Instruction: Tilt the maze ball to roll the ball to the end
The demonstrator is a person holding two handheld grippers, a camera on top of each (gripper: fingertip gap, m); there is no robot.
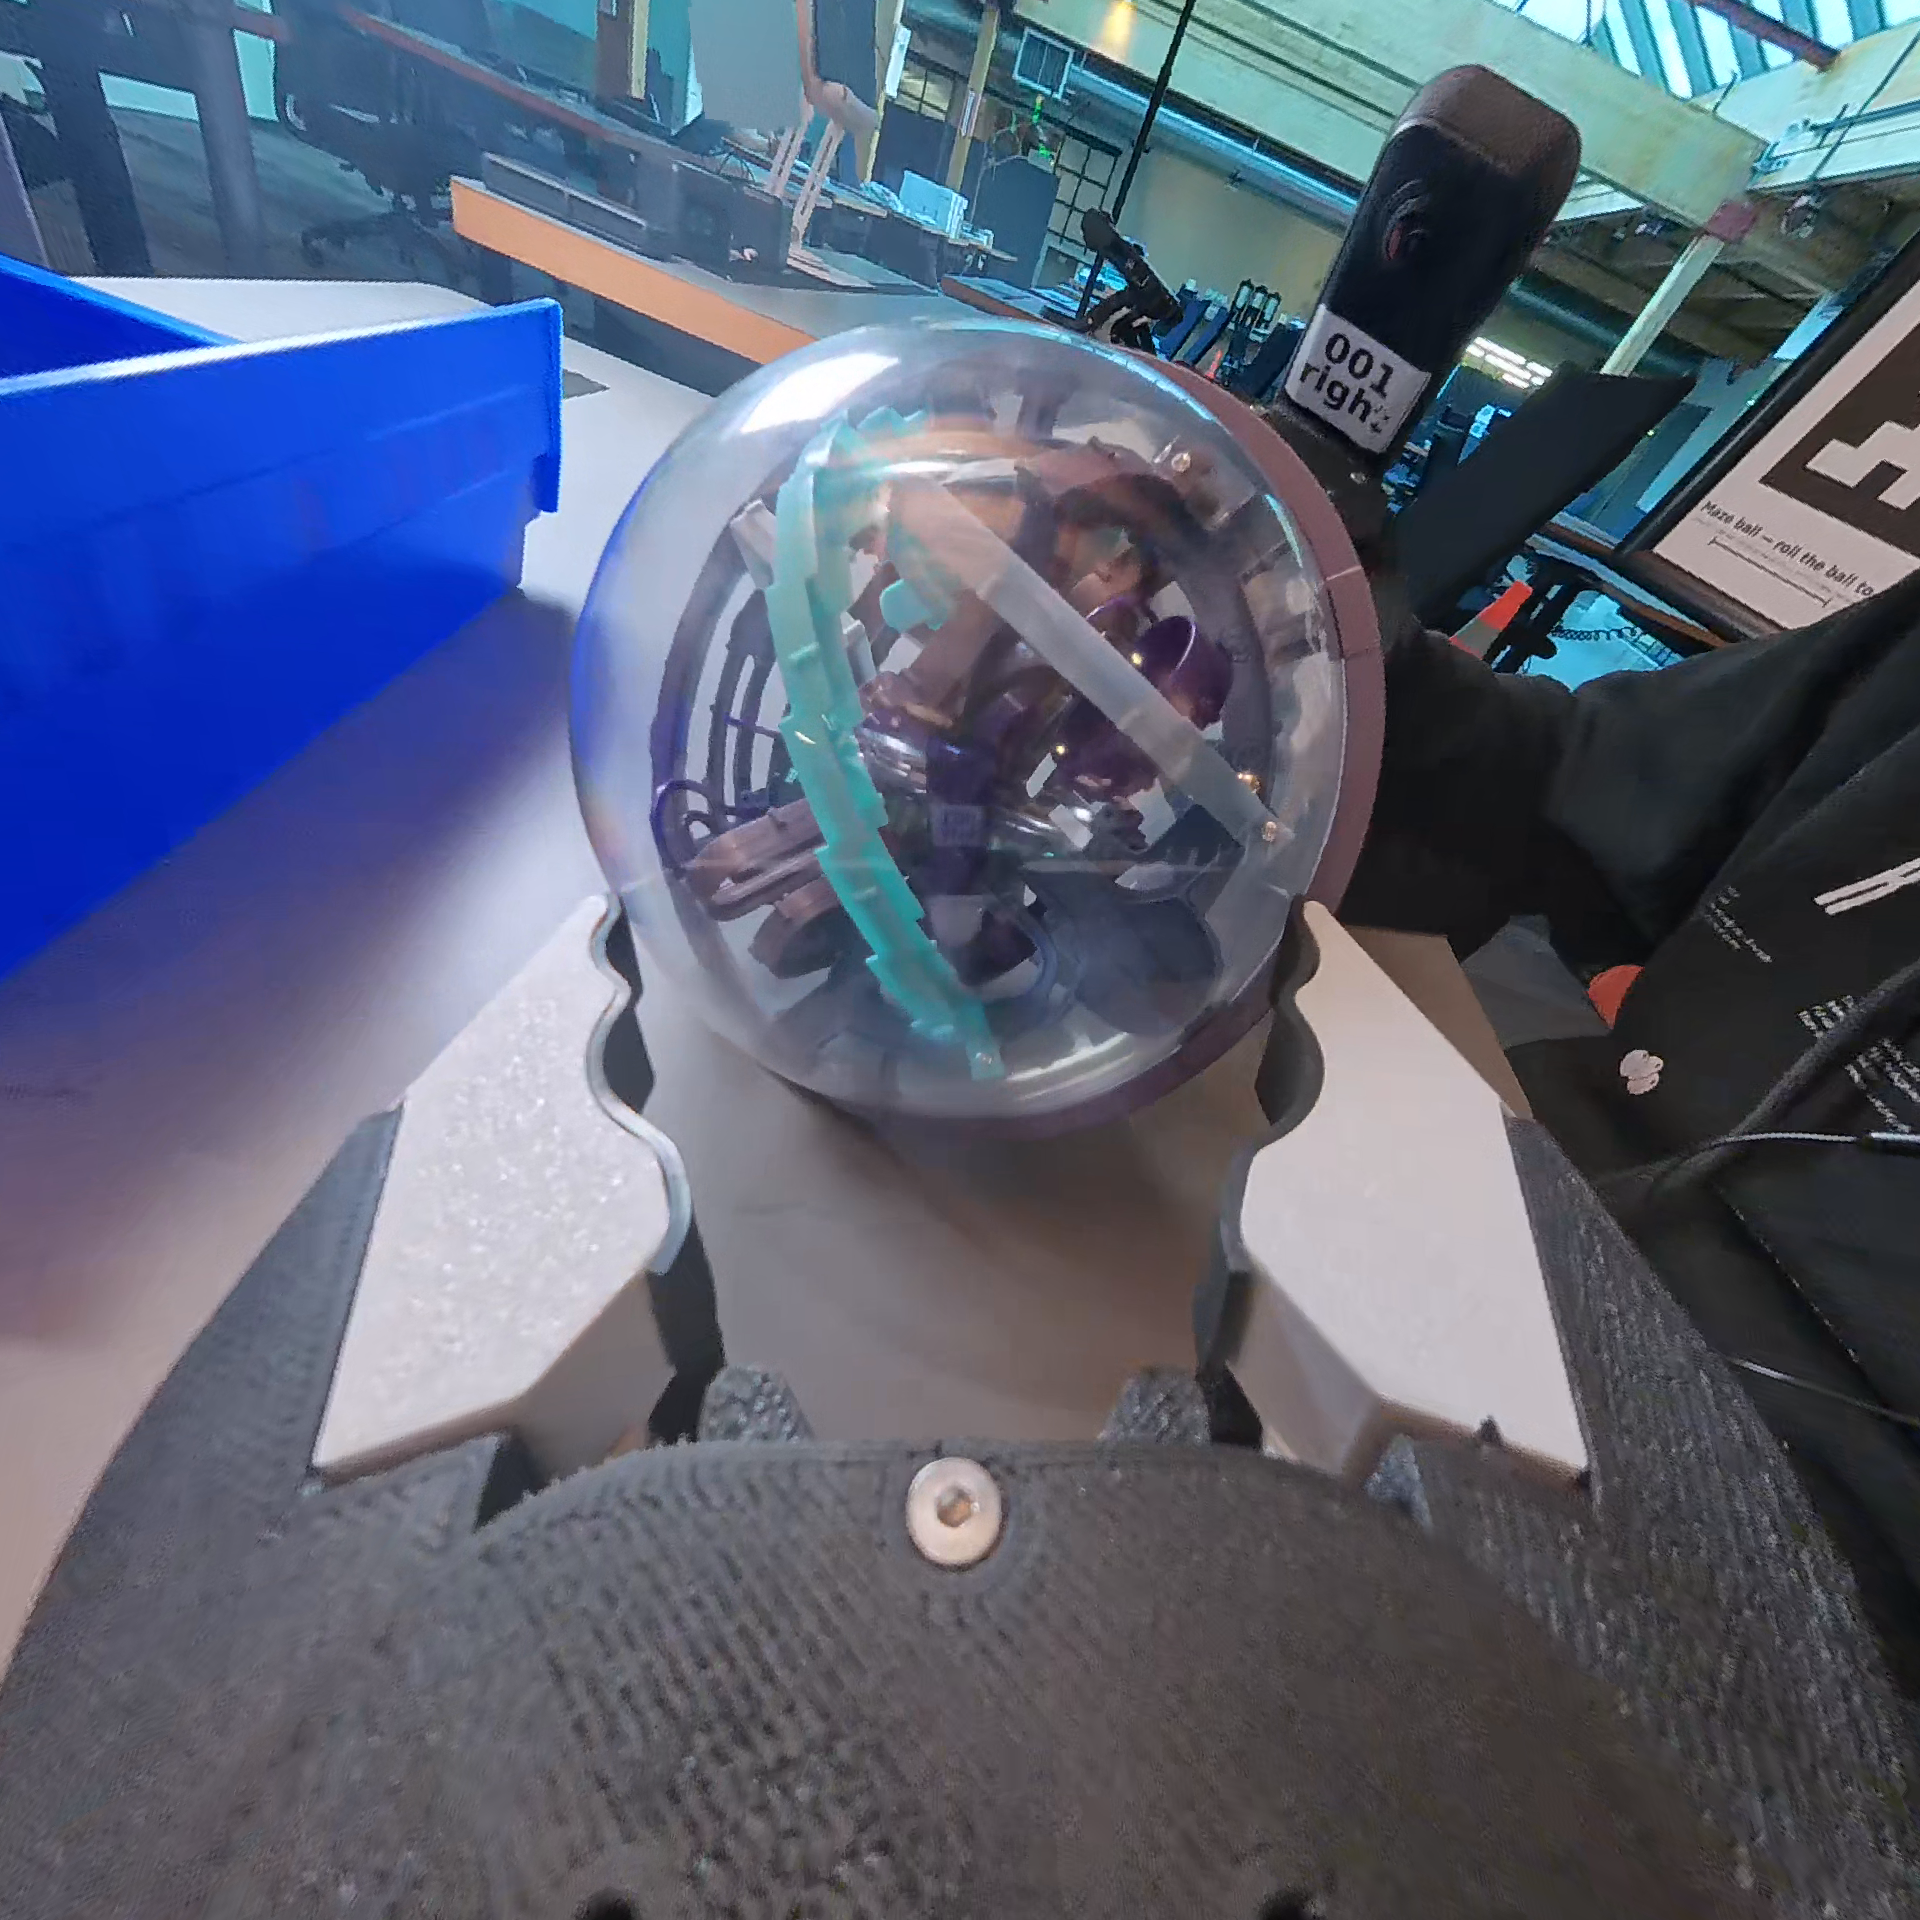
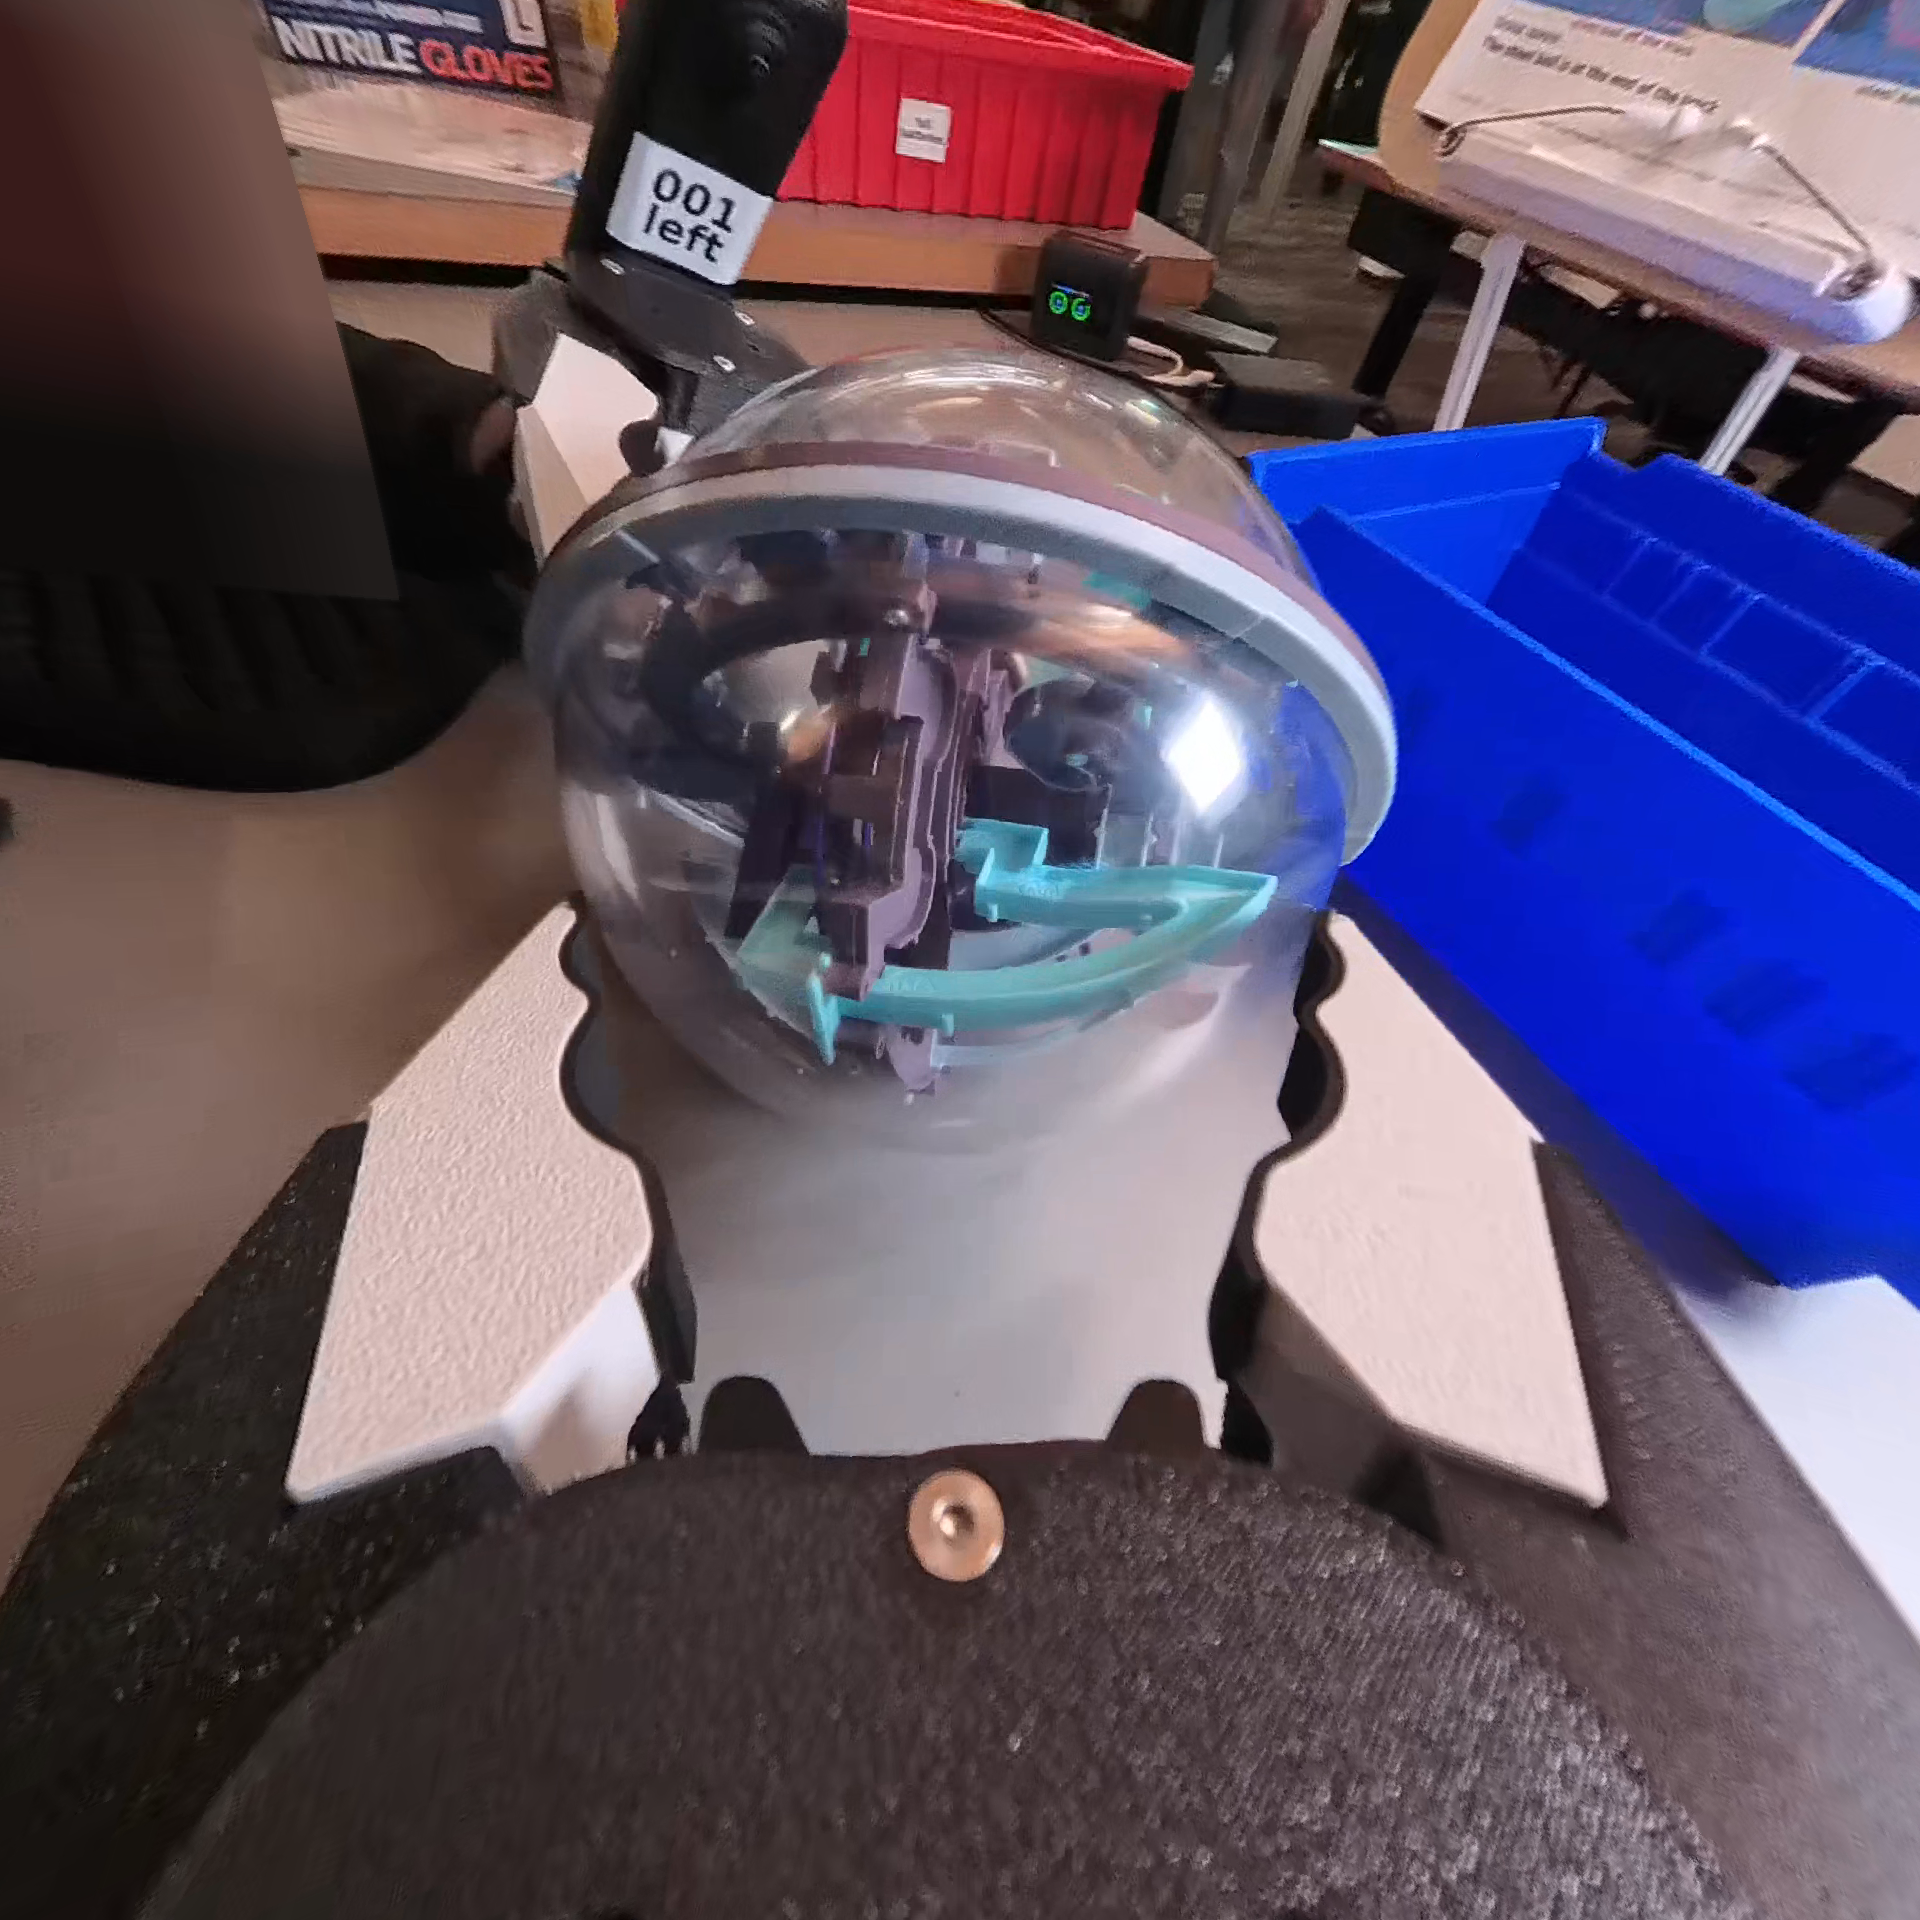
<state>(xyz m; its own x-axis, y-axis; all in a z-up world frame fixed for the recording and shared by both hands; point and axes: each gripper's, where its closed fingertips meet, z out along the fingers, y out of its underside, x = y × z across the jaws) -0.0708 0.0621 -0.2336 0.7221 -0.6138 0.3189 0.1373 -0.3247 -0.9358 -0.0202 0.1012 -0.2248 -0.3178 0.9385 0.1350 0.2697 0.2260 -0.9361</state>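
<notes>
The maze ball is a clear plastic sphere with a purple-grey equator band and teal, purple and brown tracks inside. My left gripper has its white fingertips pressed on the ball's lower sides. My right gripper grips the same maze ball from the opposite side, fingertips against the shell. Each view shows the other gripper's black body behind the ball: the right one and the left one. I cannot pick out the small rolling ball among the tracks.
A blue bin stands close beside the ball, left in the left wrist view and right in the right wrist view. A person's dark sleeve is at the right. A red bin and a small black device sit behind.
</notes>
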